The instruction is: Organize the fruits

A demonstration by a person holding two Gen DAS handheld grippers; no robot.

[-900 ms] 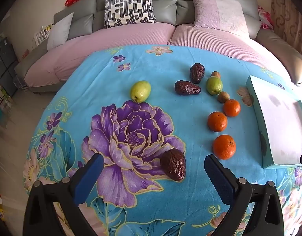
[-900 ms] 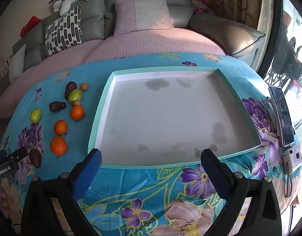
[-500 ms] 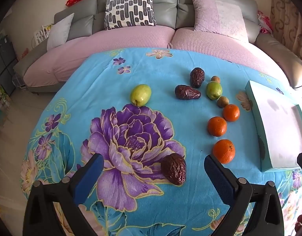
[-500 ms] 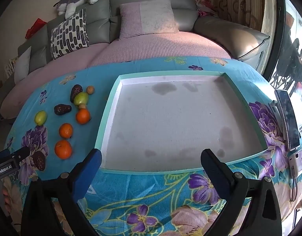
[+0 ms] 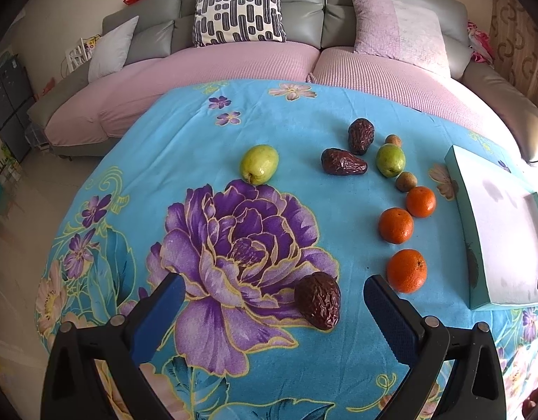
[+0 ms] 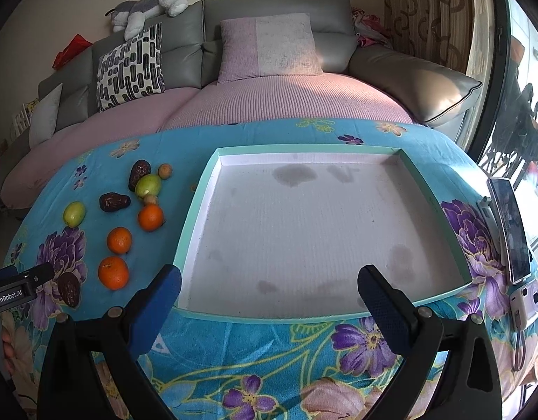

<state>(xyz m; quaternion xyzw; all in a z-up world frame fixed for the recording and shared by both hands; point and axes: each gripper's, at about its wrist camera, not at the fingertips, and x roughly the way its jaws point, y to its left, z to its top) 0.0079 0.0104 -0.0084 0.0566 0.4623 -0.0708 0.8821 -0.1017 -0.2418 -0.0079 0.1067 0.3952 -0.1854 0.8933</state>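
On the blue flowered cloth lie three oranges point(image 5: 406, 270), two green fruits point(image 5: 259, 163), three wrinkled dark dates and two small brown fruits point(image 5: 405, 181). My left gripper point(image 5: 274, 297) is open, its fingers on either side of the nearest date point(image 5: 318, 300), slightly in front of it. The teal-rimmed white tray point(image 6: 195, 217) holds nothing. My right gripper point(image 6: 269, 290) is open above the tray's near edge. The same fruit group appears left of the tray in the right wrist view, with the near orange point(image 6: 113, 272) closest.
A phone point(image 6: 509, 227) and a small camera point(image 6: 526, 301) lie at the table's right edge. A pink and grey sofa point(image 5: 234, 70) with pillows curves behind the table. The other gripper's body point(image 6: 13, 287) shows at the left edge.
Both grippers have pulled back slightly and tilted up, so the table sits lower in view. Fruits and tray have not moved. Both grippers stay open.
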